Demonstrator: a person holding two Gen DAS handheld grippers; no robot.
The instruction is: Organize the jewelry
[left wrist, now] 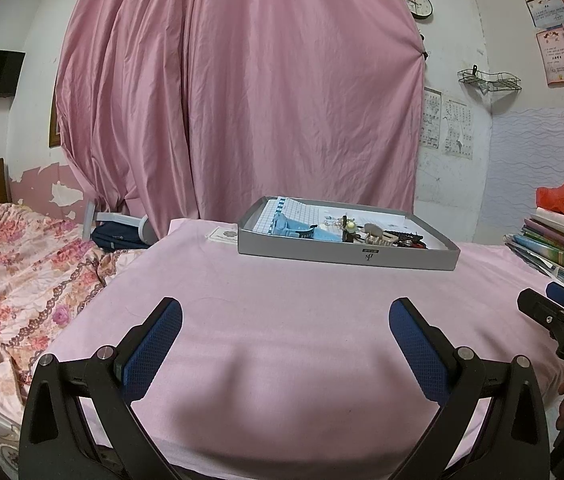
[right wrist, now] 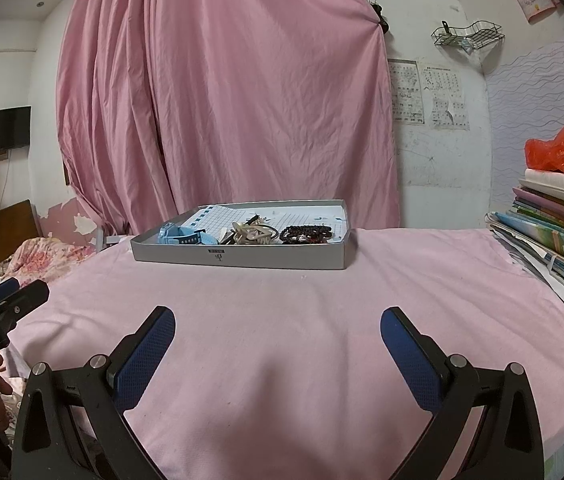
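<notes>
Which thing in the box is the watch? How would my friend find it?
Look at the pink cloth table, then the flat grey box at its far side. The watch lies at the box's left end, beside pale hair clips and dark beads. It is the only light blue thing, with a wide strap.

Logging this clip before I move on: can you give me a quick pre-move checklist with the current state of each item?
1. Left tongs open and empty: ok.
2. Right tongs open and empty: ok.
3. Shallow grey cardboard tray flat on the pink cloth-covered table: ok.
4. Light blue strap watch, cream hair clips and dark beaded bracelet inside the tray: ok.
5. Items sorted apart: not ok, clips lie bunched together.
6. Loose jewelry outside the tray: cannot tell; only a small card shows beside it.
</notes>
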